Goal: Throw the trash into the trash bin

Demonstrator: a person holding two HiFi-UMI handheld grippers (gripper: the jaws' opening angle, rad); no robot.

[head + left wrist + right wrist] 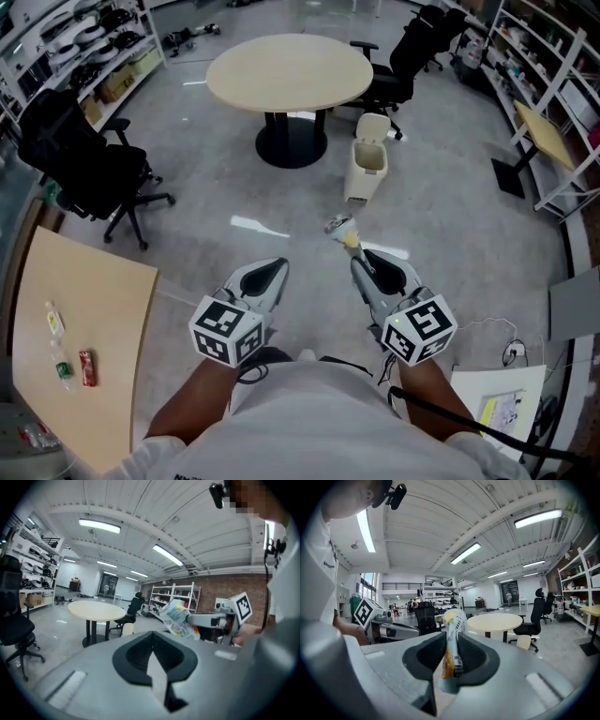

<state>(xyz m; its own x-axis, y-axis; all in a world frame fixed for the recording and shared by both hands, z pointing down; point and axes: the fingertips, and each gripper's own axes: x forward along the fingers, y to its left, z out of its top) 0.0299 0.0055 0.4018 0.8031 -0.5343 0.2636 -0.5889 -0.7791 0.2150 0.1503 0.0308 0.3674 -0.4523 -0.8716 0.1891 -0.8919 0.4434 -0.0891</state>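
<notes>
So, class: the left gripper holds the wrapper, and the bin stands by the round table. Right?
No: the right gripper holds the wrapper, as the right gripper view shows. The left gripper is empty. The bin does stand by the round table.

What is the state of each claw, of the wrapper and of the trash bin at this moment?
Left claw: shut, nothing between its jaws.
Right claw: shut on the wrapper.
Wrapper: crumpled, held in the air, sticking out past the jaws.
Trash bin: upright near the round table, nobody touching it.
Lid: raised, so the bin looks open.
</notes>
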